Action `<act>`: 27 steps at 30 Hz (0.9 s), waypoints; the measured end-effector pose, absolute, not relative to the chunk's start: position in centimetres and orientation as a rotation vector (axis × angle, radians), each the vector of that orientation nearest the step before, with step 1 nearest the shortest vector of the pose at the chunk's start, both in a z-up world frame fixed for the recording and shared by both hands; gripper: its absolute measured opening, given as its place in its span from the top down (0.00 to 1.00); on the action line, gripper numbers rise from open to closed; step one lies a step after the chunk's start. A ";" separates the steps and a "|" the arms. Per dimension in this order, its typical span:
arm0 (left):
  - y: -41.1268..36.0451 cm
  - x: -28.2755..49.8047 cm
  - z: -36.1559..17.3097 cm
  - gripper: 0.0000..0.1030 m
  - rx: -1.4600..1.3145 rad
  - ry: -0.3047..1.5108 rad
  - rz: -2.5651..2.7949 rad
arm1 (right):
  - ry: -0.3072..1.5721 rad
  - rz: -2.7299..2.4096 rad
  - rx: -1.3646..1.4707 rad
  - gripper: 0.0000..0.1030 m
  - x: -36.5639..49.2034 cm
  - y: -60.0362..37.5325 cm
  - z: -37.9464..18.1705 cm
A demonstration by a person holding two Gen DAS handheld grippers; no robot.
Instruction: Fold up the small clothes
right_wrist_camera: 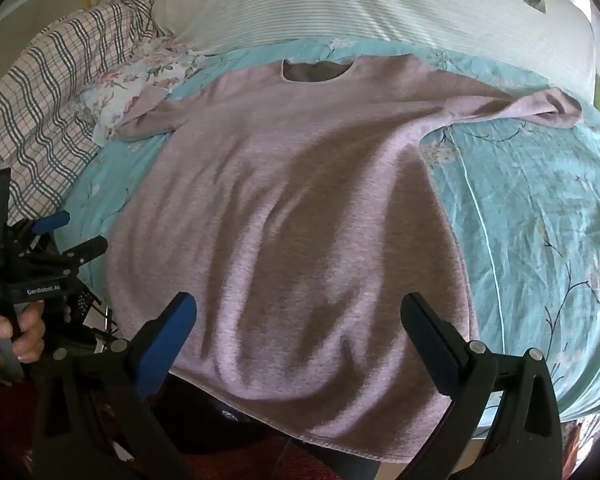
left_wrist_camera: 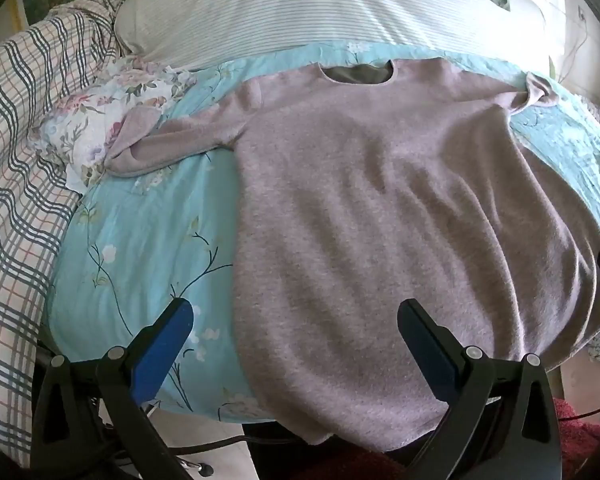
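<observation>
A pale pink long-sleeved top point(left_wrist_camera: 380, 208) point(right_wrist_camera: 284, 208) lies spread flat, neck hole away from me, on a light blue floral bedcover point(left_wrist_camera: 140, 240) point(right_wrist_camera: 540, 220). Its hem hangs over the near edge of the bed. One sleeve point(left_wrist_camera: 172, 144) reaches left onto a floral cloth; the other sleeve point(right_wrist_camera: 532, 110) stretches right, its cuff bunched. My left gripper point(left_wrist_camera: 296, 320) hovers open above the hem's left part, holding nothing. My right gripper point(right_wrist_camera: 300, 316) hovers open above the hem's right part, also empty. The left gripper point(right_wrist_camera: 64, 236) also shows at the left edge of the right wrist view, in a hand.
A white striped pillow point(left_wrist_camera: 300, 12) point(right_wrist_camera: 360, 4) lies beyond the neck hole. A checked blanket point(left_wrist_camera: 24, 152) point(right_wrist_camera: 48, 92) is heaped at the left, with a crumpled floral cloth point(left_wrist_camera: 100, 120) beside it. Floor and cables point(left_wrist_camera: 220, 440) show below the bed edge.
</observation>
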State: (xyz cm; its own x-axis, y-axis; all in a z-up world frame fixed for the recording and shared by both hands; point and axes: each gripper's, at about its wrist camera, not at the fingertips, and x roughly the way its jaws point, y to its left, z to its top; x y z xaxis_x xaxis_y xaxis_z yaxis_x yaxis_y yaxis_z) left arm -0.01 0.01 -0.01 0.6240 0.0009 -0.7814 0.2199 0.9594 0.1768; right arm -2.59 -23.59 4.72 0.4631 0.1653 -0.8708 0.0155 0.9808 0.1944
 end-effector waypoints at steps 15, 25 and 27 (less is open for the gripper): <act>0.1 0.5 -0.3 0.01 0.260 0.898 -0.131 | 1.098 0.100 0.203 0.01 -2.8 -23.3 4.4; -0.1 0.6 -0.3 0.01 0.259 0.897 -0.134 | 1.097 0.104 0.206 0.01 -2.9 -23.2 4.4; -0.1 0.7 -0.3 0.01 0.261 0.897 -0.133 | 1.097 0.105 0.207 0.01 -3.0 -23.1 4.4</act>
State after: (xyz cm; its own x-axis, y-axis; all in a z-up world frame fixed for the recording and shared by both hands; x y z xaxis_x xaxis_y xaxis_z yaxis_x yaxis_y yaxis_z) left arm 0.68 -0.14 -0.34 0.6183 -0.0051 -0.7859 0.2227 0.9601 0.1690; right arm -2.99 -23.14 4.40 0.4542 0.1863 -0.8712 0.0183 0.9757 0.2182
